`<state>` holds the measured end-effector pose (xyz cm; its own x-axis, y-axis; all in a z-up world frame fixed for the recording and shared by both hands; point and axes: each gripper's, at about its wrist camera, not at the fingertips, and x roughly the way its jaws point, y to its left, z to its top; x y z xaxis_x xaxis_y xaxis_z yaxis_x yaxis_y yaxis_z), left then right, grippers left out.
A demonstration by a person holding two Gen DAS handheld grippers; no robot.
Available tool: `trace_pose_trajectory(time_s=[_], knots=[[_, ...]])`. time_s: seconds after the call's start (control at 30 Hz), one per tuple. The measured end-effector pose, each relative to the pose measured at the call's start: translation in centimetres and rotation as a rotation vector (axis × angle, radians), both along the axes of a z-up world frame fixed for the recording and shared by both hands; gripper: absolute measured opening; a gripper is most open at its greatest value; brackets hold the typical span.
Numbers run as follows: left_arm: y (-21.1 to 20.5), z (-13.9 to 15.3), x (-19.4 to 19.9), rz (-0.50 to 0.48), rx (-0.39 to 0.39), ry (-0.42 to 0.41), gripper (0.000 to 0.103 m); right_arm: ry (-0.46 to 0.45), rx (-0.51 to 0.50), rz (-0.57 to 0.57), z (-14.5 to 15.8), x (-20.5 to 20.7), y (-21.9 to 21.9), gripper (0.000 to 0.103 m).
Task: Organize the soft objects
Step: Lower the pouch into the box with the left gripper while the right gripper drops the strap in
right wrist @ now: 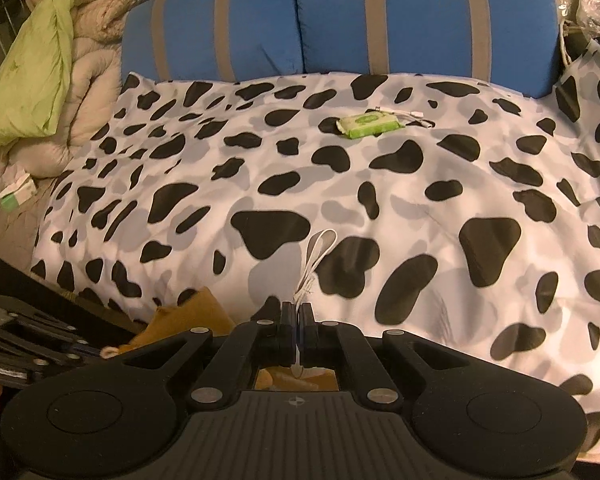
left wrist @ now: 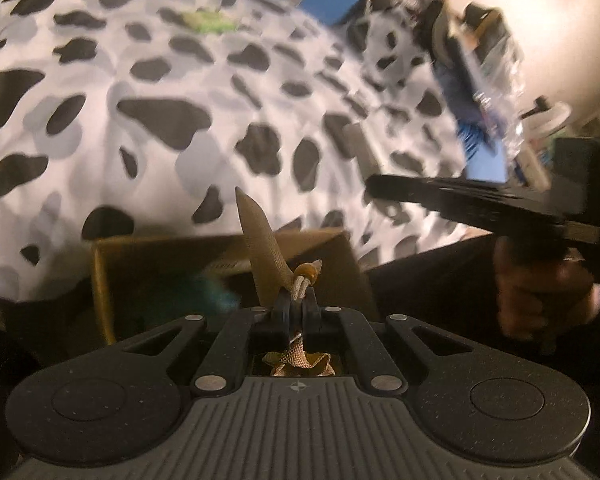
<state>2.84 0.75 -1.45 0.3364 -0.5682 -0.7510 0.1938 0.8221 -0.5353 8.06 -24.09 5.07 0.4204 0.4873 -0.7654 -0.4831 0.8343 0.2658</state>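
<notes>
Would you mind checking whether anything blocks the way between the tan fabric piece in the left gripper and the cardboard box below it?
Nothing visible does: the left gripper holds the tan fabric piece just above the open cardboard box.

Left wrist view motion-blurred; teal object (left wrist: pixel 216 294) in cardboard box (left wrist: pixel 148 264) unidentifiable; box's near side hidden.

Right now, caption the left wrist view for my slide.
Left tongs shut on a tan woven fabric strip with a beaded cord, above an open brown cardboard box.
</notes>
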Motion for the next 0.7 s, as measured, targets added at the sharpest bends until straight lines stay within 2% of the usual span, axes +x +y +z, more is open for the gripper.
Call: trace_pose_trajectory(time_s=[0.1, 0.17, 0.2, 0.23, 0.33, 0.7], knots=[[-0.7, -0.9, 0.3, -0.022, 0.060, 0.054, 0.009, 0.005, -0.026, 0.029, -0.3, -0.7, 0.4, 0.004], [-1.4, -1.4, 0.4, -0.038, 0.140, 0.072, 0.020, 0.014, -0.048, 0.051, -0.6, -1.1, 0.7, 0.004], [-1.8, -1.6, 0.3, -0.046, 0.184, 0.074, 0.037, 0.022, -0.058, 0.063, -0.9, -1.3, 0.8, 0.004], [-2.1, -1.7, 0.3, -0.050, 0.223, 0.072, 0.049, 0.030, -0.067, 0.074, -1.1, -1.4, 0.9, 0.004], [-2.5, -1.9, 0.2, -0.054, 0.297, 0.068, 0.050, 0.054, -0.097, 0.108, -1.7, -1.9, 1.2, 0.004], [-2.2, -1.6, 0.6, -0.003, 0.313, 0.068, 0.050, 0.125, -0.168, 0.197, -3.3, -2.7, 2.0, 0.004]])
